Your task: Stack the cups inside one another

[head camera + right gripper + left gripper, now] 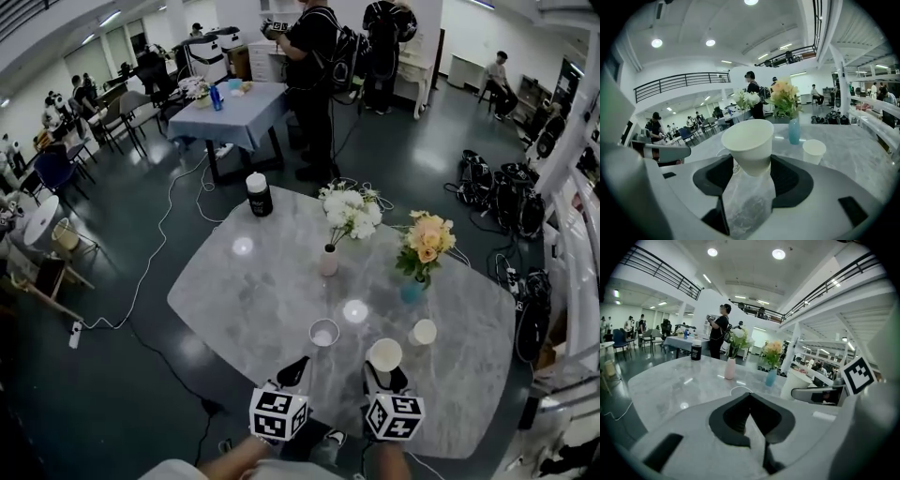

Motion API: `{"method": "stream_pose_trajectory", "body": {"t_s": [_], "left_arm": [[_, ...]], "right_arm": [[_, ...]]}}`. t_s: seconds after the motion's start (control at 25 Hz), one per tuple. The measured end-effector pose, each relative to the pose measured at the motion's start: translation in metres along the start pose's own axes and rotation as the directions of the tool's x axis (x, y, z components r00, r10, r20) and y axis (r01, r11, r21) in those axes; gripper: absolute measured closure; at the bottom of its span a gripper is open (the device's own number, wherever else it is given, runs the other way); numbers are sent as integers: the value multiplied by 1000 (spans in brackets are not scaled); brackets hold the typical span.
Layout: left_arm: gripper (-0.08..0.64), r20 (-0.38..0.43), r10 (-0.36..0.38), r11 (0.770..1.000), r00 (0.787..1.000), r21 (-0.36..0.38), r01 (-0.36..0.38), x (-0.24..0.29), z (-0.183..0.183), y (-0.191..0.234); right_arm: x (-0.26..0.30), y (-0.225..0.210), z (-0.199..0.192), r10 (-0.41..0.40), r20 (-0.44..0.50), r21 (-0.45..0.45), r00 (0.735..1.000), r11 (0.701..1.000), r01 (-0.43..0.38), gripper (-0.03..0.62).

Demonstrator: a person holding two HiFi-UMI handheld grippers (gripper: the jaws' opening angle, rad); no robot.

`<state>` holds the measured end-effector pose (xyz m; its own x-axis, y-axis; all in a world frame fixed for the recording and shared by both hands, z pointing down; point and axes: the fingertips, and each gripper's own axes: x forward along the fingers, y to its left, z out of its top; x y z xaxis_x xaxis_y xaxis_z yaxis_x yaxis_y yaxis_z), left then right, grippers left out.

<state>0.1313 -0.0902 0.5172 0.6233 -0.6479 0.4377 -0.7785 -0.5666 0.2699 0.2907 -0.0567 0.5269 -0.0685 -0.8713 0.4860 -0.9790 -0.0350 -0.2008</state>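
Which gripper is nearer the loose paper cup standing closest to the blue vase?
Right. The right gripper, shut on a held cup, is just left of the loose cup and closer to the person; the left gripper, shut, is farther left, past the held cup.

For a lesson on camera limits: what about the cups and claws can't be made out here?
Left gripper view: left cup shows only a rim arc; the left claw body hides the rest.
Head view: held cup covers the right claw tips.
Head view: black canister label, too small to read.
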Motion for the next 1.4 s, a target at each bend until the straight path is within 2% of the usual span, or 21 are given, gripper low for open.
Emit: {"method": "stream_pose_trajectory", "body": {"t_s": [0.36, 0.64, 0.92, 1.4], "left_arm": [[561, 31, 122, 990, 992, -81, -120, -25, 5, 44], [561, 47, 148, 985, 988, -99, -143, -27, 16, 71], [561, 23, 162, 980, 987, -123, -158, -25, 10, 92], [561, -18, 158, 975, 987, -154, -159, -13, -3, 114]], "right_arm": [[34, 47, 22, 117, -21, -61, 993, 991, -118, 367], [55, 77, 28, 161, -37, -85, 986, 983, -164, 367], [74, 101, 26, 189, -61, -93, 980, 976, -194, 367], [95, 112, 7, 190, -117, -104, 975, 974, -202, 367]]}}
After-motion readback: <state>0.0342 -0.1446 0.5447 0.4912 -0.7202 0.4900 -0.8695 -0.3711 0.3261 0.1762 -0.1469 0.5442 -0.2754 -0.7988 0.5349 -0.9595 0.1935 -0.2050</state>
